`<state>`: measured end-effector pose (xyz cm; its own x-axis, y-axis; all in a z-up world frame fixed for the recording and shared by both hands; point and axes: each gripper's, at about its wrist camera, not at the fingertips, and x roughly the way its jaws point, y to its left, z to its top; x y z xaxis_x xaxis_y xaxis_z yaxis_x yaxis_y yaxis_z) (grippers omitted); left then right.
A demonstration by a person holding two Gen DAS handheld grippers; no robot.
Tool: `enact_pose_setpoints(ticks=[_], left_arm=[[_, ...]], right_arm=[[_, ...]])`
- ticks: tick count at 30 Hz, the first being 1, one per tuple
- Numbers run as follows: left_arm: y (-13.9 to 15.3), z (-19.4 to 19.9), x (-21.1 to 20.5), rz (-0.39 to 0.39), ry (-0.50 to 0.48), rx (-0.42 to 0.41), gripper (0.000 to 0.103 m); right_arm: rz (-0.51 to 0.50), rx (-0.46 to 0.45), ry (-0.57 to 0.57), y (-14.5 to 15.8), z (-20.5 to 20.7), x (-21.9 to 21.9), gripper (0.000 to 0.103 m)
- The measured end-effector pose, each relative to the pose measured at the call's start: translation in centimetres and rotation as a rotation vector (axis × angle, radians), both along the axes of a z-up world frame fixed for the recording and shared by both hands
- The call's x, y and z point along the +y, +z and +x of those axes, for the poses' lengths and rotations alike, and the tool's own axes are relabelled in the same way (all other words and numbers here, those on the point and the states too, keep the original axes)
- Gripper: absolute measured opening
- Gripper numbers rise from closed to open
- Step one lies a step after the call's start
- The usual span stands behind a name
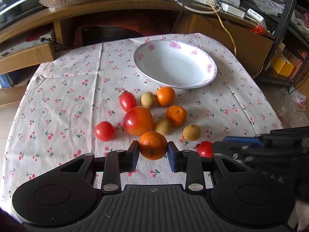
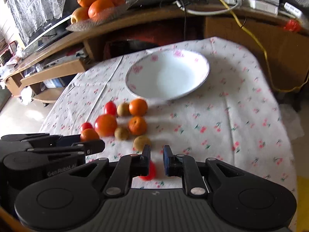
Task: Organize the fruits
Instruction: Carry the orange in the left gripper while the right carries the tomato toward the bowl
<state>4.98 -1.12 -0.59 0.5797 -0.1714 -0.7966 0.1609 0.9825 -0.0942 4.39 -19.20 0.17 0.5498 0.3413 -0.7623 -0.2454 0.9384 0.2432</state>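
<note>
A table under a cherry-print cloth [image 1: 67, 89] fills both views, and on its far half sits a white plate [image 1: 174, 63] with pink flowers round the rim, nothing in it. Between the plate and the grippers lies a loose cluster of fruit. The biggest piece is a red-orange apple [image 1: 138, 120] at the cluster's middle. Around it lie two tangerines [image 1: 165, 96] [image 1: 176, 115] on the plate side, three small tan longans [image 1: 147, 100] [image 1: 163, 126] [image 1: 191, 132], and two small tomatoes [image 1: 127, 101] [image 1: 104, 130] to the left.

The left gripper [image 1: 153, 150] is closed on a third tangerine [image 1: 153, 145] at the near edge of the cluster: its pads [image 1: 133, 151] press the fruit from both sides, so the jaws stand narrow, only as wide as the fruit.

The right gripper [image 2: 156, 160] is at its narrowest, with a slim gap between its fingertips. A blurred red tomato [image 2: 149, 171] shows just under the left finger [image 2: 145, 161], low in the gap; whether the pads actually grip it cannot be told from the blur. From the left wrist view the same tomato [image 1: 204, 148] sits at the tip of the right gripper [image 1: 218, 147], just right of the held tangerine.

In the right wrist view the left gripper's body [image 2: 38, 162] carries raised lettering that reads roughly "GenRobot.AI", its end cut off.
</note>
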Motion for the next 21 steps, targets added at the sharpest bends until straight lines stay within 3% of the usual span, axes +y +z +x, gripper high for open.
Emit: enact_pose_setpoints(ticks=[4, 14, 21], left_arm=[[-0.4, 0.0, 0.0, -0.001, -0.003, 0.013, 0.04], [-1.1, 0.2, 0.6, -0.028, 0.005, 0.039, 0.042], [-2.1, 0.4, 0.1, -0.028, -0.023, 0.061, 0.045]], right_arm=[[-0.025, -0.003, 0.072, -0.6, -0.6, 1.5, 0.017], [-0.098, -0.042, 0.112, -1.6, -0.3, 2.3, 0.023], [-0.055, -0.022, 0.152, -1.5, -0.2, 1.8, 0.027]])
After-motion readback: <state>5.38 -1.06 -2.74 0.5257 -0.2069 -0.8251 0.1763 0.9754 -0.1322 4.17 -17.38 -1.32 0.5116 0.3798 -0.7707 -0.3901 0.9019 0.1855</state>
